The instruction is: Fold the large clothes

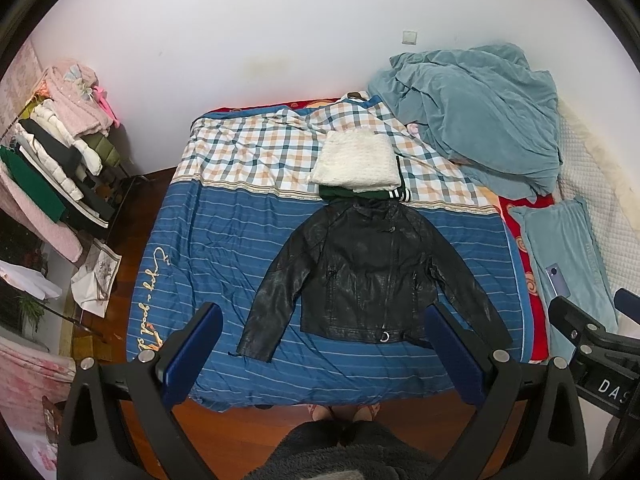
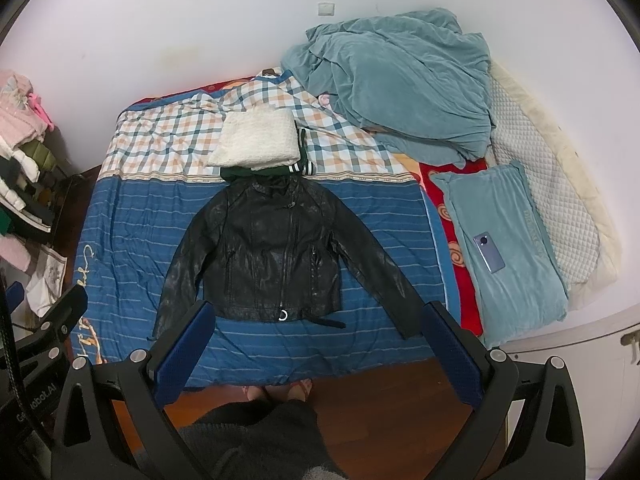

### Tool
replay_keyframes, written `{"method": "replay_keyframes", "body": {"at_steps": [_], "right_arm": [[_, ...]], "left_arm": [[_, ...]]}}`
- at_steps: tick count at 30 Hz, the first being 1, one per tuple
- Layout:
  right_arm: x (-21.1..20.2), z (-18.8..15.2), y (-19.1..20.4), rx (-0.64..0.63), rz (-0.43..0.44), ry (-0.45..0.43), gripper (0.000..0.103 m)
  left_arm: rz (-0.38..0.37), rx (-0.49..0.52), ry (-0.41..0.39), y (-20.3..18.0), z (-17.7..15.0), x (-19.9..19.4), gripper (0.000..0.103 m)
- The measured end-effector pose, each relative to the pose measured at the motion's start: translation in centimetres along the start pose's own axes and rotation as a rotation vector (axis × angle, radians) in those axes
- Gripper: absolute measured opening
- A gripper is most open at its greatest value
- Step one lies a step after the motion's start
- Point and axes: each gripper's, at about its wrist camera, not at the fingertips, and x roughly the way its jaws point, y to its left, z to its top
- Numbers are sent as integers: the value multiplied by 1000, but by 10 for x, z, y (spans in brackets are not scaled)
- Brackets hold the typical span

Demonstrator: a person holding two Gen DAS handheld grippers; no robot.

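A black leather zip-front jacket lies flat and face up on the blue striped bedspread, its sleeves angled outward and its hem toward the foot of the bed. Just beyond its collar, a folded white fleecy garment sits on top of a folded dark green garment with striped cuffs, over the checked part of the cover. The left gripper hangs above the near edge of the bed with its blue-padded fingers spread wide, holding nothing. The right gripper hovers likewise, fingers spread and empty. A crumpled teal blanket is heaped at the far right corner, and a blue phone rests on a teal pillow.
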Motion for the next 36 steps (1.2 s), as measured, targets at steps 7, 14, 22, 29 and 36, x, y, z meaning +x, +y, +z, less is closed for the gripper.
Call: {"method": "replay_keyframes", "body": {"at_steps": [7,14,22,29,36], "right_arm": [[1,-2,0,2,-1,-3,103],[-1,-4,-1,2,1,-2,103],[-5,-6,-1,4,1,-4,103],[-4,-6,-1,5,0,-2,103],[-2,-6,-2,3,1,-4,103]], "left_arm": [[0,2,-1,0,-1,0,103],[-2,0,-3,0,-1,0,103],[-2,0,-5,1,-1,-1,103],[-2,0,-7,1,-2,-1,103],[-3,-2,-9,1,-3,-1,103]]}}
